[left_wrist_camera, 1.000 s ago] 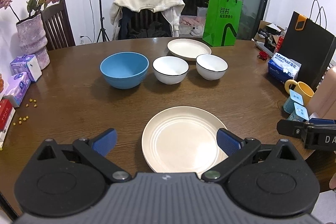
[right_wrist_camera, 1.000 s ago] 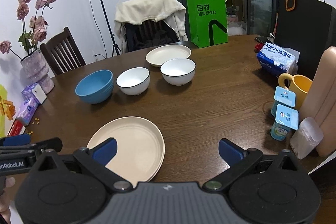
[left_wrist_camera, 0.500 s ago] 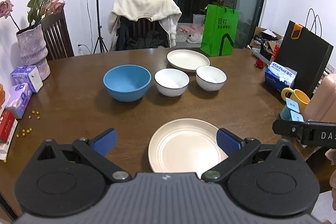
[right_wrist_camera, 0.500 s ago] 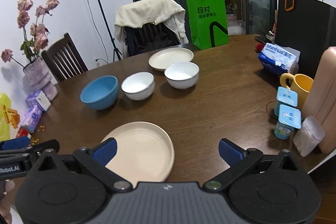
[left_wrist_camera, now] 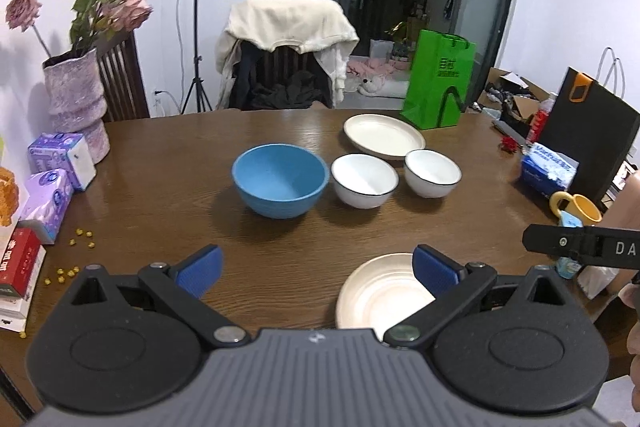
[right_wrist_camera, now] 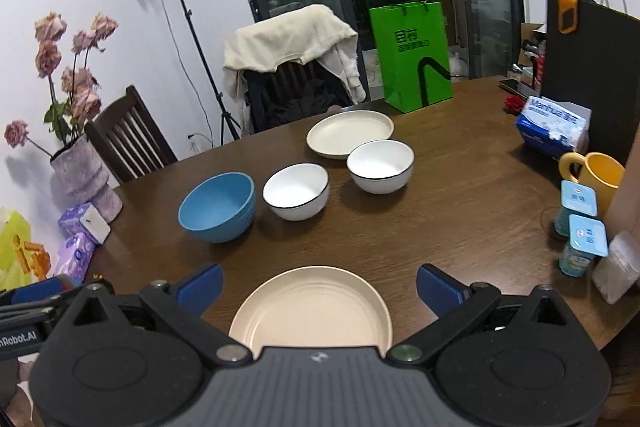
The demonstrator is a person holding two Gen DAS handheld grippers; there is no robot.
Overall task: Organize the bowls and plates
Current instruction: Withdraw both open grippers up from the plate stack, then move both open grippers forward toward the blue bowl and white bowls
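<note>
Meanwhile both grippers' jaws gape wide and empty above a round, shallow cream plate (right_wrist_camera: pixel 312 307).

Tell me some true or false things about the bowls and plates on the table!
1. The blue bowl sits beside two white bowls. True.
2. Both white bowls are stacked inside each other. False: the left white bowl and the right white bowl stand apart.
3. The right gripper is open above the near plate. True.
4. The left gripper is holding a bowl. False: it is open and holds nothing.
5. The far plate has food on it. False: it is empty.
</note>
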